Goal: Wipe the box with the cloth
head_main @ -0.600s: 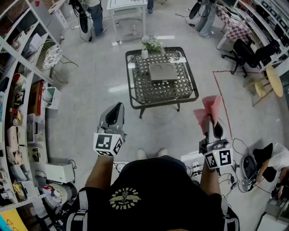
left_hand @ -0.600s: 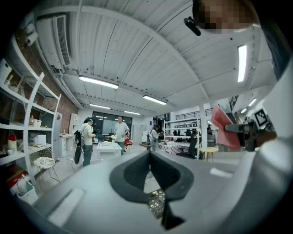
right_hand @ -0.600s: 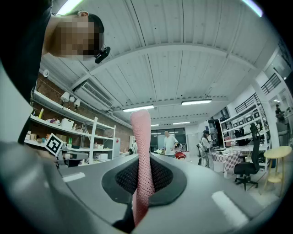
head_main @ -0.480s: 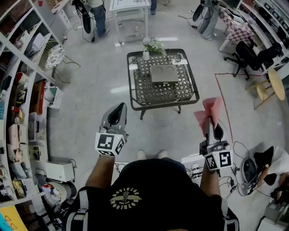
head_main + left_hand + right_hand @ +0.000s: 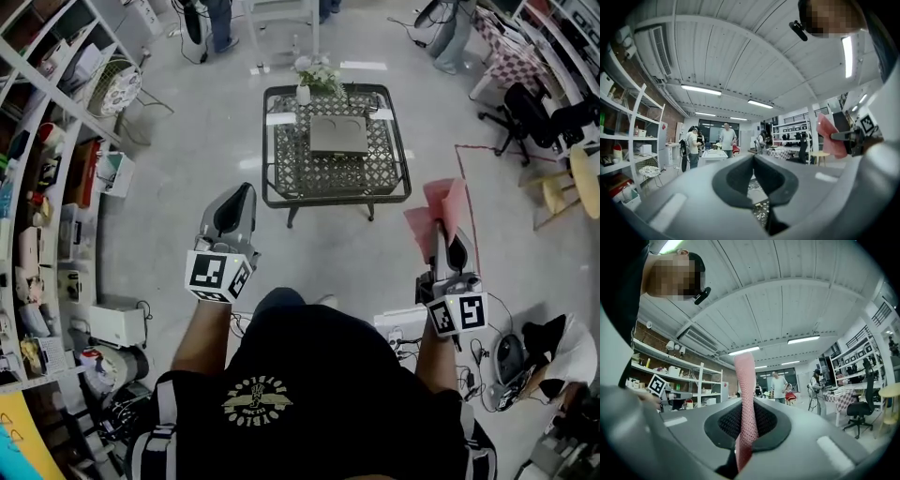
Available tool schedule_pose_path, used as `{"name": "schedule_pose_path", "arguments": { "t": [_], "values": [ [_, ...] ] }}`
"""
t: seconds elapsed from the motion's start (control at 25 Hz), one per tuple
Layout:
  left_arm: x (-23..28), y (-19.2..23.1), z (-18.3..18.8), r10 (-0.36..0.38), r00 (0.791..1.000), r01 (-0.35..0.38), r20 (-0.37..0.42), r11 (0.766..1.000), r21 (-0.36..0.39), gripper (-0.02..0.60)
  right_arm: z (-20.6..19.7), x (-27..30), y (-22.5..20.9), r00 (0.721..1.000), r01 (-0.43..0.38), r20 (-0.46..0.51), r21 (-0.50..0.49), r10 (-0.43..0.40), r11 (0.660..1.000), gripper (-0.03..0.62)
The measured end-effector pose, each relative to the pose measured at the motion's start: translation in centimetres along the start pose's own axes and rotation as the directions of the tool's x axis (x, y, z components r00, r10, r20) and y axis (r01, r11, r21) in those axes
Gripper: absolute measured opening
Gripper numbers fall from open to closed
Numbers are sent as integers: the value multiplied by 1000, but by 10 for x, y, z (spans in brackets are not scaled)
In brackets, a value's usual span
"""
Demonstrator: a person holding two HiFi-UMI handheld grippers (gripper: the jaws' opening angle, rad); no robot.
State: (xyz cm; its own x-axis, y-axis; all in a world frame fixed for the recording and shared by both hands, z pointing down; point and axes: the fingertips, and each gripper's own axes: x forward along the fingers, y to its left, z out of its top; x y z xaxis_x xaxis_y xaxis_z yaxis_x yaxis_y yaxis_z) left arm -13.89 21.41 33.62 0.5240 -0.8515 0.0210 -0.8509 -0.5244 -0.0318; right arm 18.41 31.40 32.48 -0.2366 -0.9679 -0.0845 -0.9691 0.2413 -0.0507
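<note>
A flat grey box (image 5: 338,135) lies on a dark lattice-top table (image 5: 277,190), well ahead of both grippers. My right gripper (image 5: 442,234) is held up at the right, away from the table, and is shut on a pink cloth (image 5: 437,210). The cloth stands up from the jaws. In the right gripper view the cloth (image 5: 745,380) is pinched between the dark pads of that gripper (image 5: 745,414). My left gripper (image 5: 240,193) is at the left, shut, with nothing in it. In the left gripper view its pads (image 5: 740,180) meet, and the pink cloth (image 5: 828,137) shows at the right.
A vase of flowers (image 5: 315,86) stands at the table's far edge. White shelving (image 5: 42,178) lines the left side. A black office chair (image 5: 527,109) and a wooden stool (image 5: 583,178) are at the right. Cables and a power strip (image 5: 401,324) lie on the floor near me. Several people stand beyond.
The person has stepped forward, one leg now under the view, and the table sits a little higher in the picture. Both grippers keep their pose; the cloth stays in the right one.
</note>
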Motion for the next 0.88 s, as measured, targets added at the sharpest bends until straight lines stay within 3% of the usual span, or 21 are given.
{"name": "schedule_pose_path", "arguments": {
  "t": [0.48, 0.88],
  "values": [
    [2, 6, -17, 47, 998, -47, -31, 999, 5, 0, -13, 24, -7, 999, -38, -3, 7, 38, 999, 18],
    [52, 27, -10, 3, 1000, -3, -8, 999, 33, 0, -19, 67, -13, 1000, -20, -23, 3, 20, 1000, 18]
  ]
}}
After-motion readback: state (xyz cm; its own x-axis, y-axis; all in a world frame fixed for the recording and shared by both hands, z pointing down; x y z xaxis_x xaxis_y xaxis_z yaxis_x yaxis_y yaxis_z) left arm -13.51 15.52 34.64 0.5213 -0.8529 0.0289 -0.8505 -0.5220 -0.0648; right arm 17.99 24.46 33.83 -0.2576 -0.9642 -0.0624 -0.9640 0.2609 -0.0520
